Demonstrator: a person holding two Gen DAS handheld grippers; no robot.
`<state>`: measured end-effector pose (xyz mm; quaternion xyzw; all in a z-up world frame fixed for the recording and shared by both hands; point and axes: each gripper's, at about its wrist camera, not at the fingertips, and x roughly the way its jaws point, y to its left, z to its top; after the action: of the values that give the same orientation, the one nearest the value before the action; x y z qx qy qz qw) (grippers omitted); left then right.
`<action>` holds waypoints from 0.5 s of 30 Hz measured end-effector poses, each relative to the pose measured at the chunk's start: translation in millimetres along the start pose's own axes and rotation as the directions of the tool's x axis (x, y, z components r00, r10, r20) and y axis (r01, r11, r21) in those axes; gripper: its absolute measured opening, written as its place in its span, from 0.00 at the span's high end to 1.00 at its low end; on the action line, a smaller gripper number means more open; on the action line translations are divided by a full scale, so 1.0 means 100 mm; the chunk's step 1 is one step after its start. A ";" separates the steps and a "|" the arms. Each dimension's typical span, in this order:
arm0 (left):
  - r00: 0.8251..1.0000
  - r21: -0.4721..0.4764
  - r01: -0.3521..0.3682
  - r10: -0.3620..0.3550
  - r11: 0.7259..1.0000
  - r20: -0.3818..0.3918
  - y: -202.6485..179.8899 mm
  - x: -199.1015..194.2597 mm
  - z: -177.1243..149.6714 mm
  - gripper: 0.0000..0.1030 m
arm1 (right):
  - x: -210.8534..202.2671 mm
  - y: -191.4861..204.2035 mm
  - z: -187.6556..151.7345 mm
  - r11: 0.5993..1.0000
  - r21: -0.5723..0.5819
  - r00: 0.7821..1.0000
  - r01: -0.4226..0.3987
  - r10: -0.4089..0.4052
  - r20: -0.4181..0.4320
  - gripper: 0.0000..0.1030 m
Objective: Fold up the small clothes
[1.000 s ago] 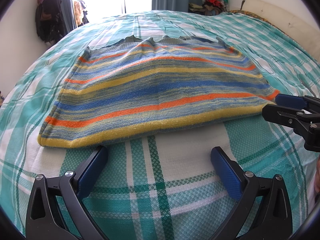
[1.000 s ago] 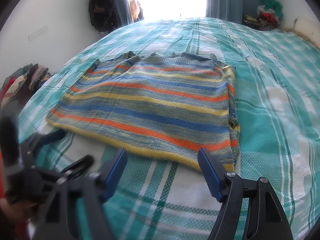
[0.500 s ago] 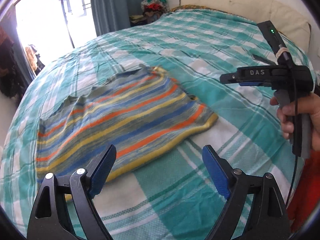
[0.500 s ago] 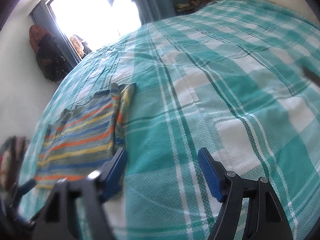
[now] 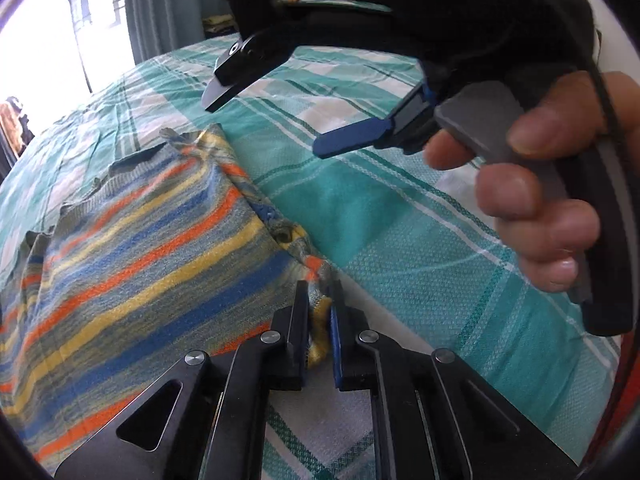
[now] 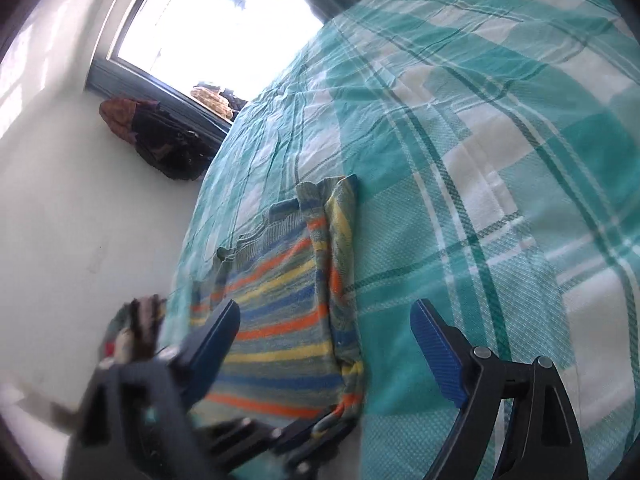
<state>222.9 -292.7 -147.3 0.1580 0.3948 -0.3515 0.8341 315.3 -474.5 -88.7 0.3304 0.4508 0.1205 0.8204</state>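
Pinching the near corner of the striped sweater (image 5: 132, 248) is seen at the left gripper (image 5: 319, 320), while the right gripper (image 6: 324, 320) is held wide.

From the left wrist, the jaws, which have just been closing, are nearly shut on the sweater's yellow-hemmed corner, bunched between the blue pads; the rest of the garment is spread flat on the checked bed (image 5: 400, 220), ahead and left of the jaws. The right gripper (image 5: 280, 108), gripped by a hand (image 5: 560, 184), hangs above, its jaws apart and empty. From the right wrist, the jaws have just been opening; the sweater's (image 6: 280, 320) folded edge is seen between them, untouched, closer to the left jaw.
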 end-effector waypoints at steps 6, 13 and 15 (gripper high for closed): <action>0.997 -0.096 0.057 -0.051 0.994 0.066 0.18 -0.24 0.02 0.94 | 1.02 0.10 0.45 0.990 -0.037 0.978 0.136 -0.140 -0.155 0.51; 0.978 -0.375 0.068 0.013 0.925 0.210 1.02 -1.15 -0.31 0.94 | 0.91 0.89 0.58 0.995 -0.099 0.994 0.031 -0.041 -0.105 0.92; 0.973 -0.466 0.056 0.055 0.883 0.222 1.31 -1.38 -0.51 0.94 | 1.01 1.32 0.54 0.989 -0.147 0.993 -0.026 0.009 -0.115 0.92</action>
<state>227.3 -109.2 -75.2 -0.0899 0.3691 -0.2616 0.8873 429.4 -348.7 -48.9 0.2651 0.4837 0.1795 0.8146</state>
